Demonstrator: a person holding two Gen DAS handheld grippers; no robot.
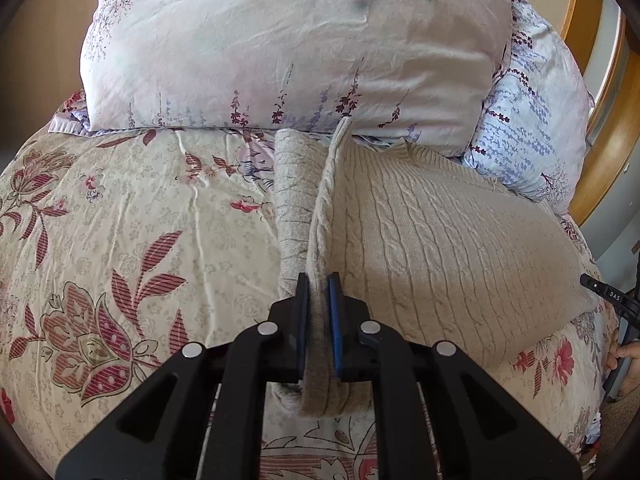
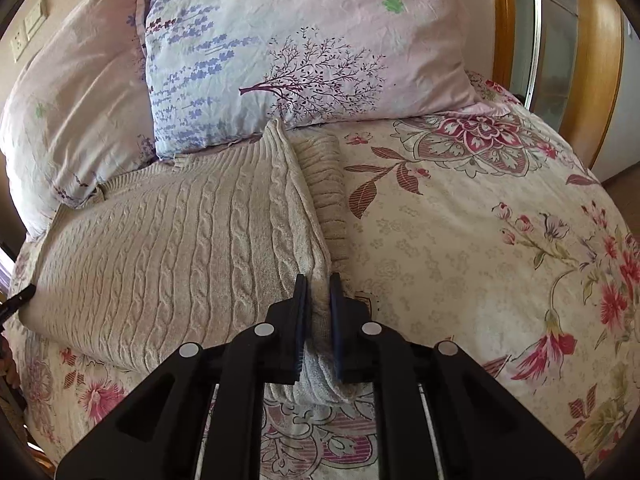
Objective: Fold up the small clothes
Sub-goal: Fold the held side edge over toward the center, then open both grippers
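Beige sweater (image 1: 440, 236) lying on bed (image 1: 120, 200) below pillows (image 1: 280, 48), left tool (image 1: 318, 286) and right tool (image 2: 318, 286) each pinching a raised side fold; risk: thick knit slipping, fold collapsing unevenly.

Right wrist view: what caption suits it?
Right gripper pinches a beige cable-knit sweater's edge on a floral bedspread.

Sweater (image 1: 440, 232): beige cable-knit wool, rough; bedspread (image 1: 140, 208): smooth printed cotton.
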